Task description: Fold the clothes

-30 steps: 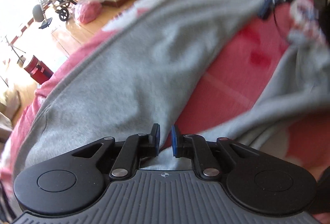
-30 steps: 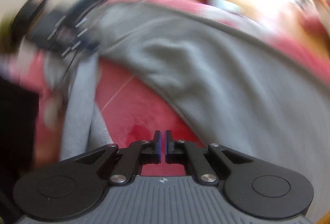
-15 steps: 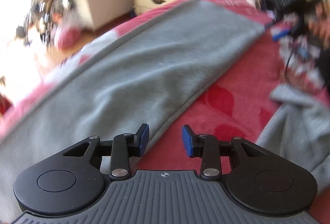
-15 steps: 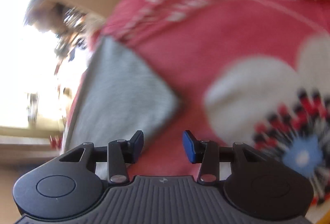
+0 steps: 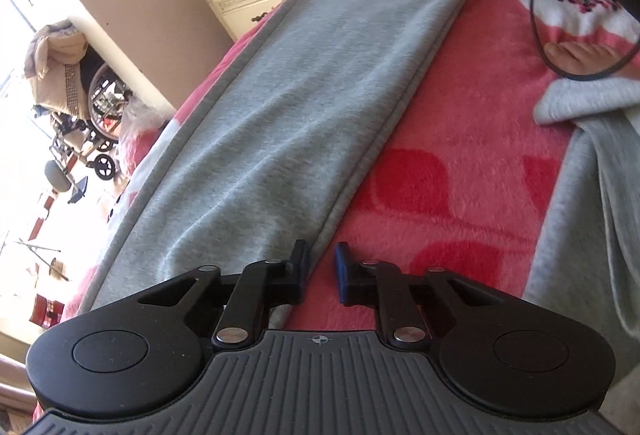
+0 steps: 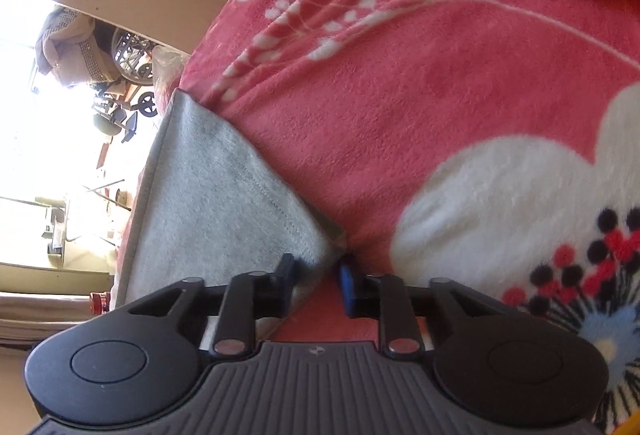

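Here, low in the left wrist view, the left gripper (image 5: 321, 269) straddles the near edge of the grey garment (image 5: 304, 107); its jaws have just been closing to a narrow gap, the pads not yet pinching. The right gripper (image 6: 318, 275), likewise narrowing, has the garment's far corner (image 6: 320, 253) between its jaws without clamping. The cloth lies folded lengthwise on the pink bed (image 5: 460, 139); soft, light and limp, it seems best taken by hem and corners. Earlier it hung bunched in the air.
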